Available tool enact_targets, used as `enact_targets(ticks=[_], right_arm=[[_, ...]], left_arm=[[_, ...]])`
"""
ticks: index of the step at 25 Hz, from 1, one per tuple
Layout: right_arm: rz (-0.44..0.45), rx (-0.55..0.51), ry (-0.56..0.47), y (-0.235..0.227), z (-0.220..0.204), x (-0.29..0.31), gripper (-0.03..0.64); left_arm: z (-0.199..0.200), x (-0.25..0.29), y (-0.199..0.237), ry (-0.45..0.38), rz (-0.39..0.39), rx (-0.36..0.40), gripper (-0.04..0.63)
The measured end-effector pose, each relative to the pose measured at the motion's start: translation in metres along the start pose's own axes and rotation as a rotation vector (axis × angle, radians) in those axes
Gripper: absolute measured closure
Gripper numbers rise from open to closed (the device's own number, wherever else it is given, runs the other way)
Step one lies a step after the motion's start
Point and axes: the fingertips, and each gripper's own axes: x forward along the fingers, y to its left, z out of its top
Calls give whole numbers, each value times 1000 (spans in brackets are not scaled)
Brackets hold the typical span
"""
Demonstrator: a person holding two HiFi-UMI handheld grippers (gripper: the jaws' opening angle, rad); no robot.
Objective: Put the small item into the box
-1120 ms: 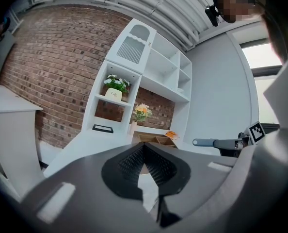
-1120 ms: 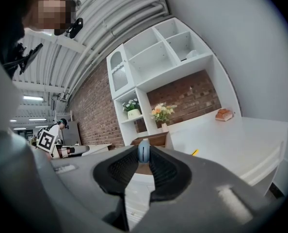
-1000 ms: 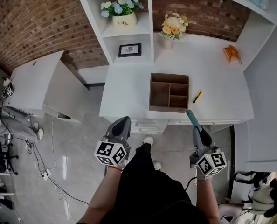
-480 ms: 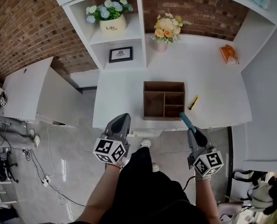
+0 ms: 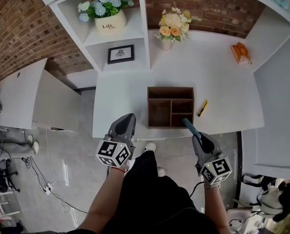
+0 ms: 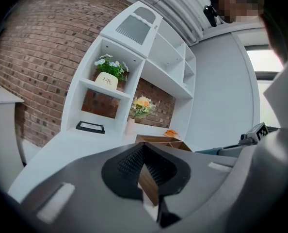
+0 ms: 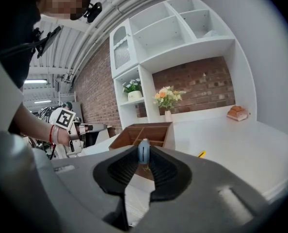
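Right gripper (image 7: pixel 143 158) is clamped on the small blue item (image 5: pixel 188 125) by the box's (image 5: pixel 171 88) near-right corner, while the left gripper (image 6: pixel 144 147) is closed on nothing.

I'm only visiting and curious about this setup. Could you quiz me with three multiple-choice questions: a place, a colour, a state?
1. Where does the yellow item lie? A in the box; B on the desk, right of the box; C under the box.
2. What colour is the slim item in the right gripper? A red; B white; C blue.
3. How is the right gripper? A shut on the slim item; B open, empty; C lying on the desk.
Answers: B, it lies on the white desk beside the box; C, blue shows between the pads; A, the pads press its sides.
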Motion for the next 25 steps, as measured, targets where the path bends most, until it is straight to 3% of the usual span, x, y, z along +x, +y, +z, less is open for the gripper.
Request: enact_targets(ticks=[25], right_arm=[[125, -200, 354, 20, -18, 60, 548]], left_arm=[[-6, 50, 37, 33, -12, -55, 592]])
